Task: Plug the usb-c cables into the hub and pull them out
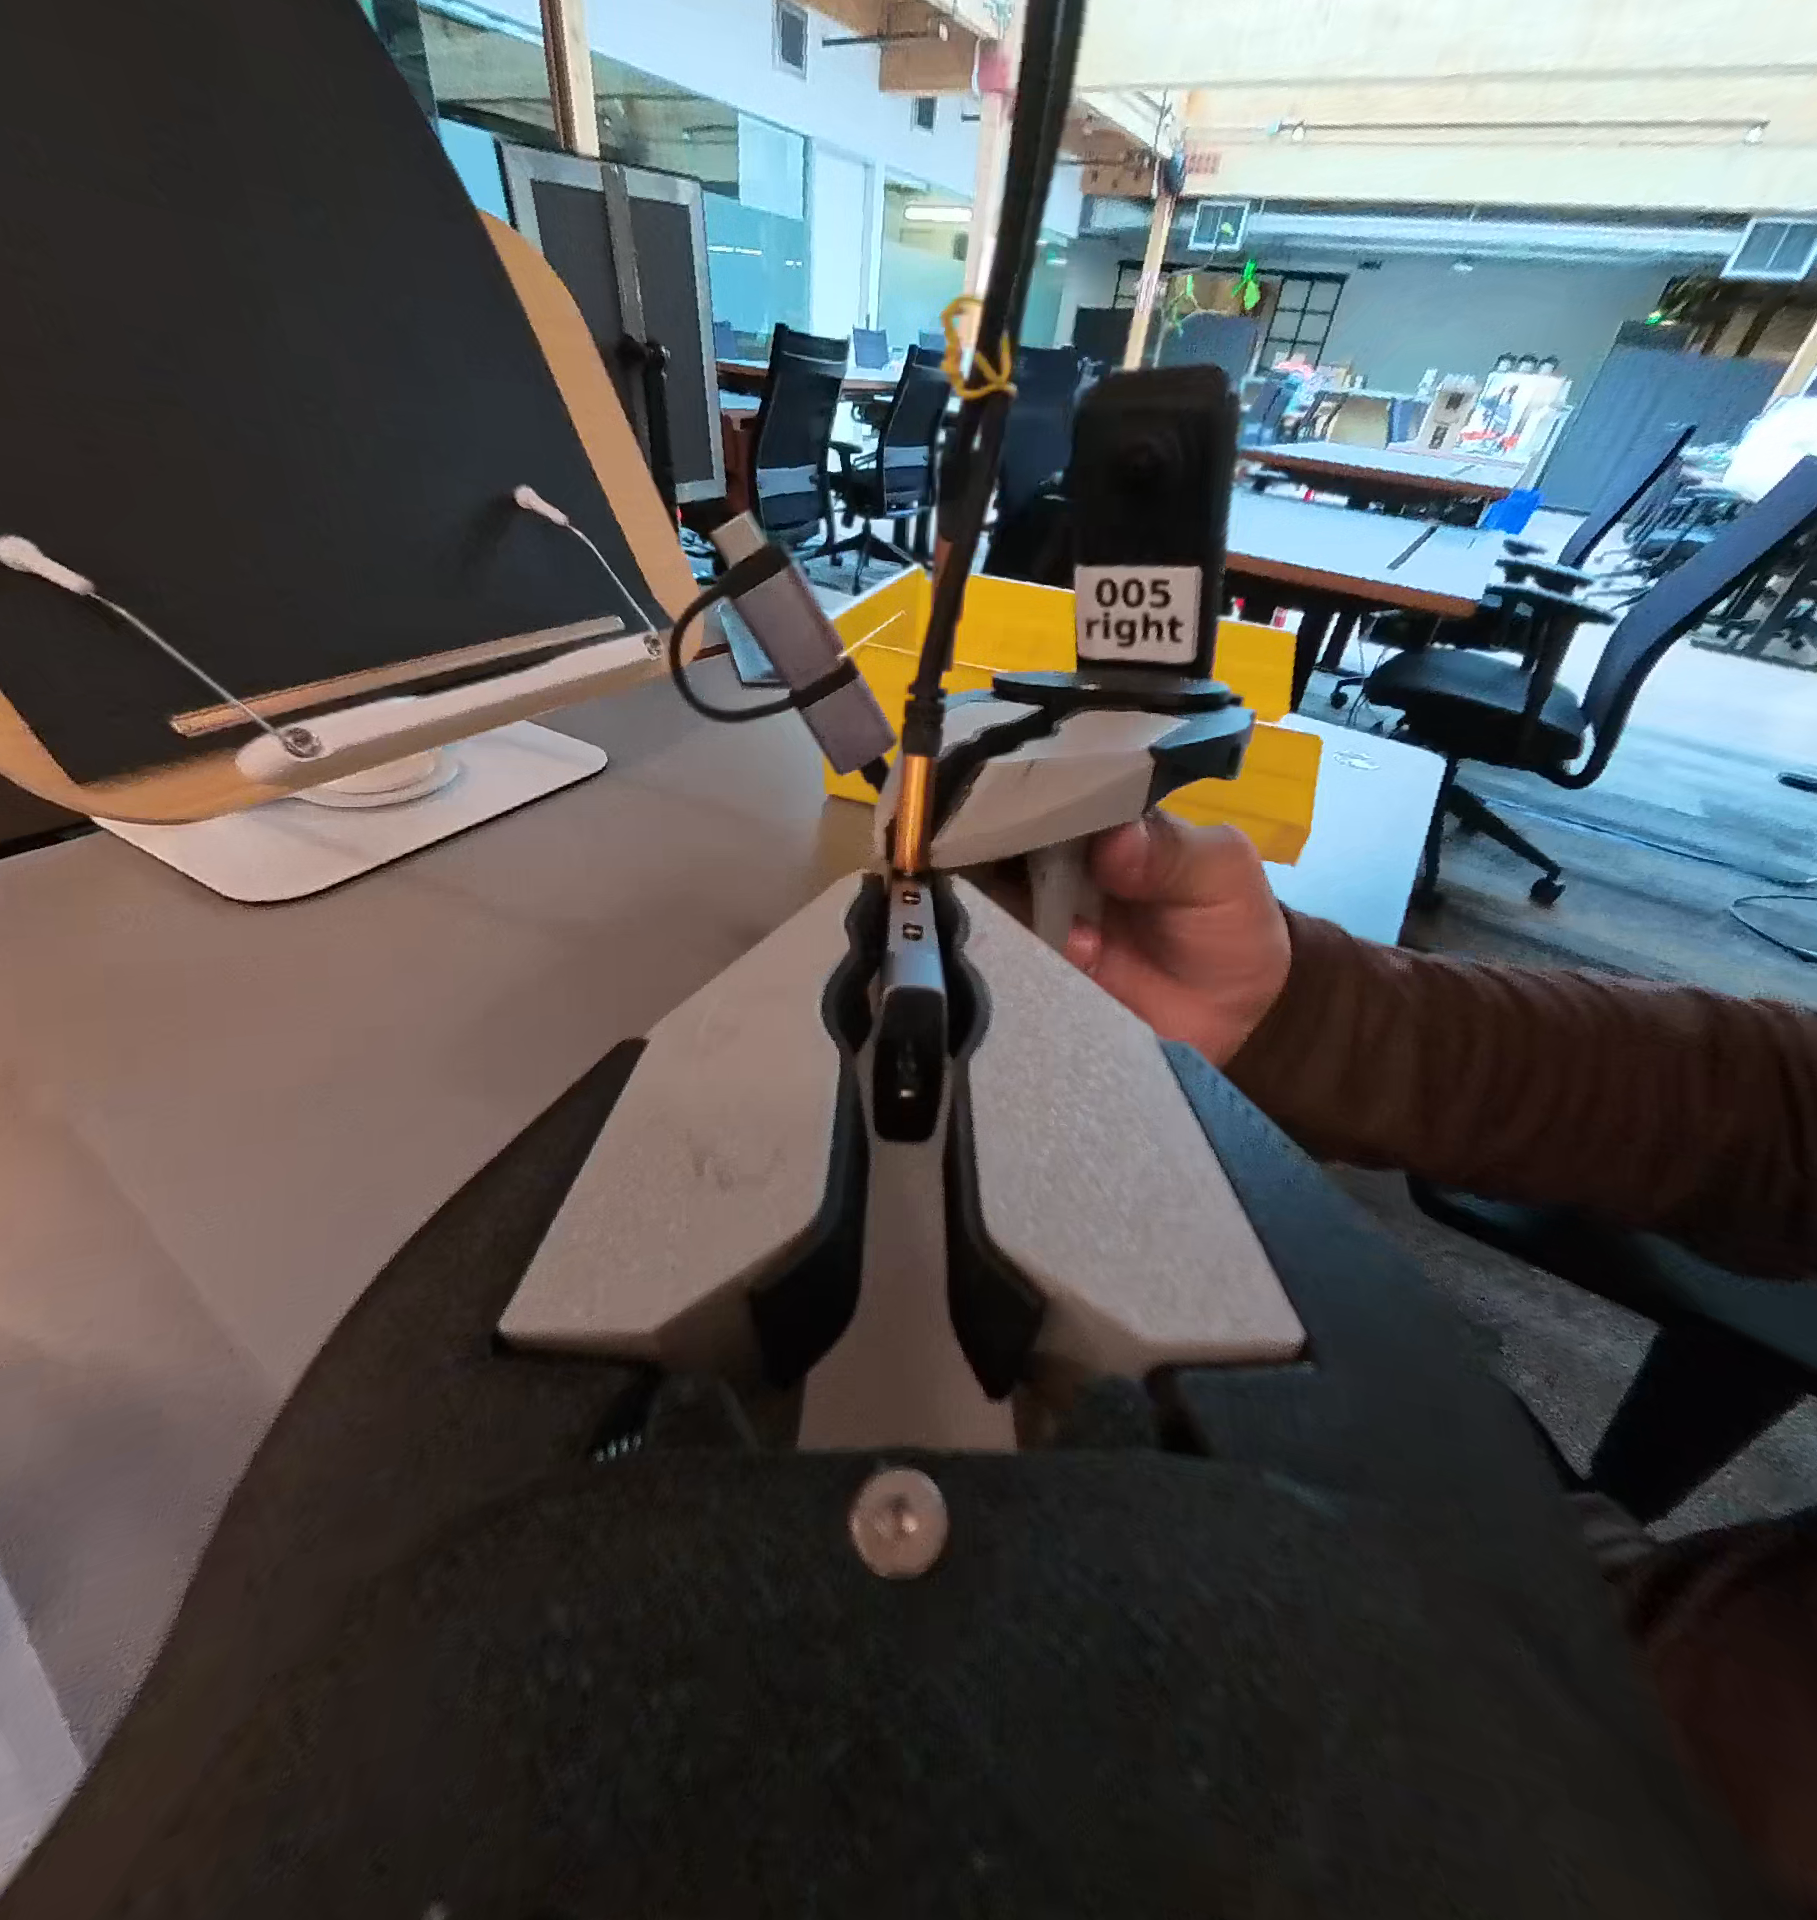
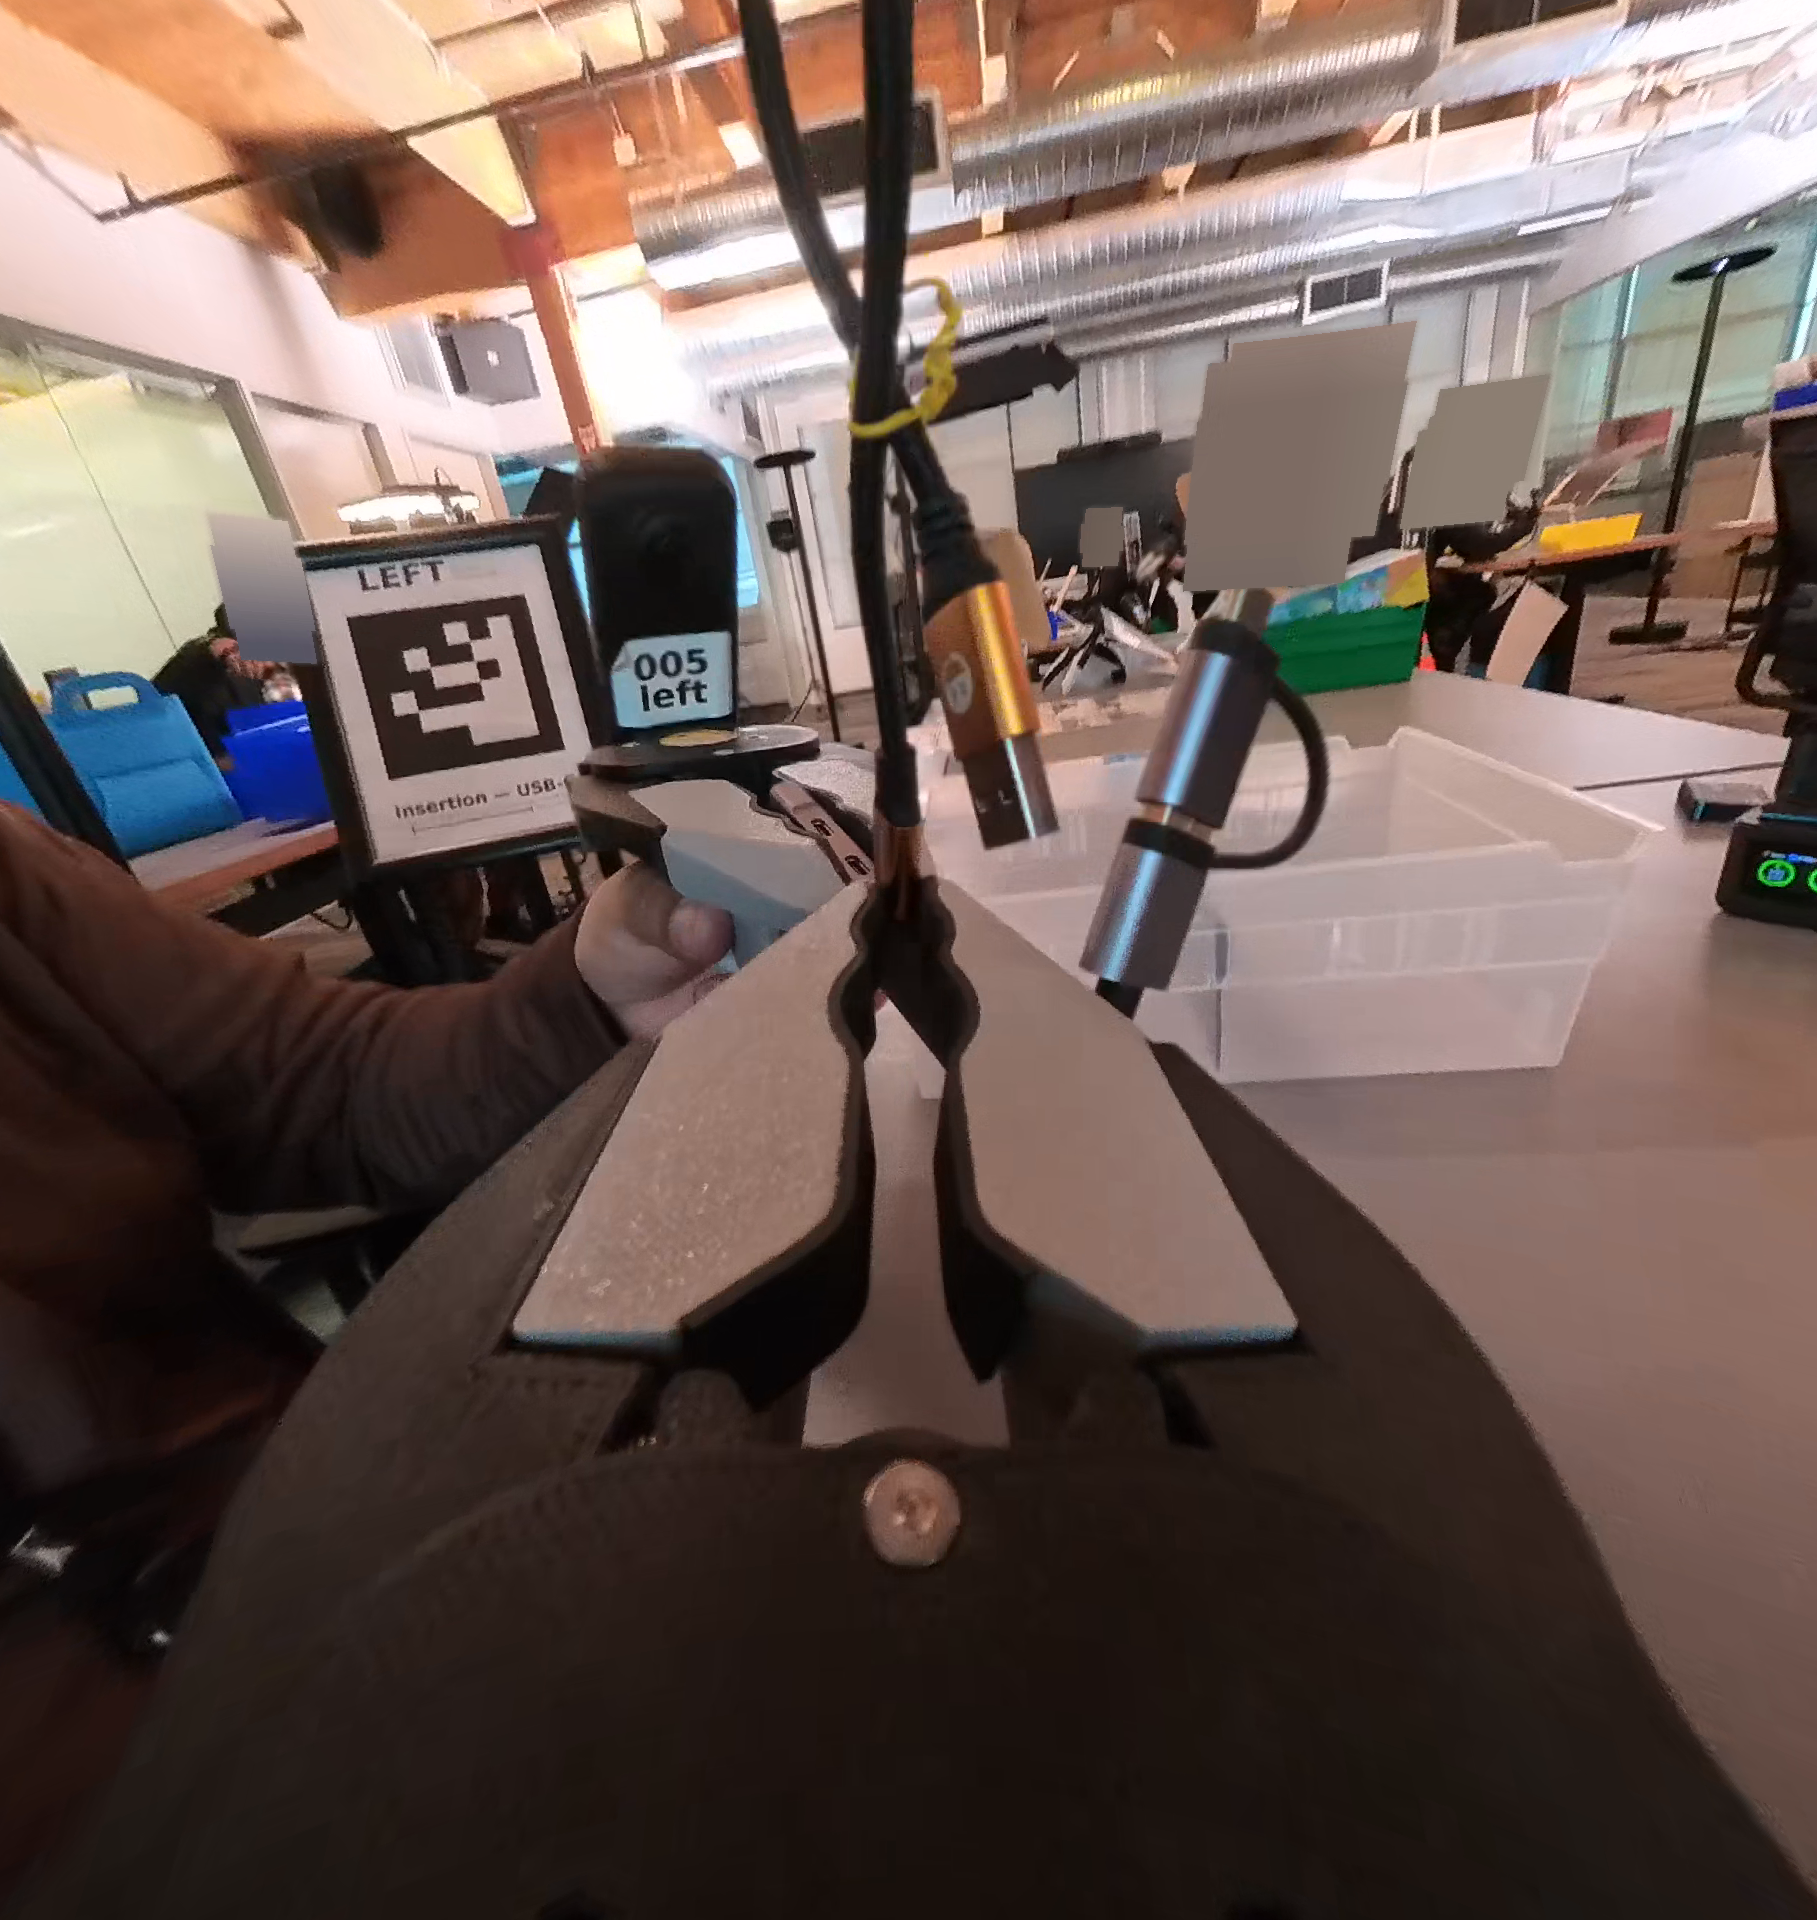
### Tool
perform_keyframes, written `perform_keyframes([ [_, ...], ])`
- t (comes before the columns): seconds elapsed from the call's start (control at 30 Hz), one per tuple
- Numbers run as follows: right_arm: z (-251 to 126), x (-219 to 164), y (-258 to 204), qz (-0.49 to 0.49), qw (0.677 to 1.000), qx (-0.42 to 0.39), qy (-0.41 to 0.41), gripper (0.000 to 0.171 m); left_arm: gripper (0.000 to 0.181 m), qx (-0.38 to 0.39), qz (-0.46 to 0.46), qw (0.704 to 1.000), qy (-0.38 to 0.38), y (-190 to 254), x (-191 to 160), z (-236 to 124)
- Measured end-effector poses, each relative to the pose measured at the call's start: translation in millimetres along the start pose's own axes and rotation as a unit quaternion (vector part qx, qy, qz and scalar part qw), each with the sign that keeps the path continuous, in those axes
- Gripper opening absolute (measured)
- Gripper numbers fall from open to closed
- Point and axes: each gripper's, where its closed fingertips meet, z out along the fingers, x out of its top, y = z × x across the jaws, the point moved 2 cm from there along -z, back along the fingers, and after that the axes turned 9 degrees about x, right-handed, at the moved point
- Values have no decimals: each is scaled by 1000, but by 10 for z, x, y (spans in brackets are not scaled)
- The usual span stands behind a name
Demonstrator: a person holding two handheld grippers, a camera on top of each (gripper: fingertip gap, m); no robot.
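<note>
Room: open office with rows of desks and black chairs (image 1: 1569,665) behind a grey table (image 1: 260,1039); wooden beams and silver ducts (image 2: 1091,177) ran overhead.
Table contents: a white-based stand holding a dark board (image 1: 260,416) stood on the left in the left wrist view, a yellow bin (image 1: 1029,634) lay behind the grippers, and a clear plastic bin (image 2: 1403,883) sat on the table in the right wrist view.
Left gripper (image 1: 906,914): fingers nearly together, clamped on the grey hub (image 1: 909,997), which lay lengthwise between them with its row of ports facing up.
Right gripper (image 2: 899,904): fingers pinched at their tips on the gold-collared plug of a black usb-c cable (image 2: 888,644), held upright.
Plug and hub: the plug tip met the far end of the hub right at the left gripper's fingertips; whether it was seated in a port could not be told.
Cable run: it rose straight up out of frame, bound by a yellow twist tie (image 2: 919,384) to a second black lead.
Hanging connectors: a gold USB-A plug (image 2: 992,707) and a grey adapter (image 2: 1164,821) with a short tether loop dangled free just beside the held cable.
Hands: a hand (image 1: 1174,925) in a brown sleeve held each gripper's handle.
Sign: a framed marker card (image 2: 447,696) stood behind the left gripper.
</note>
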Motion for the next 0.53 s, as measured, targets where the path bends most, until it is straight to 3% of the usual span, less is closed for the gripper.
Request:
perform_keyframes([
  [0.53, 233, 219, 47, 68, 987, 20, 147, 0, 7, 18, -13, 998, 56, -114, 308, -186],
])
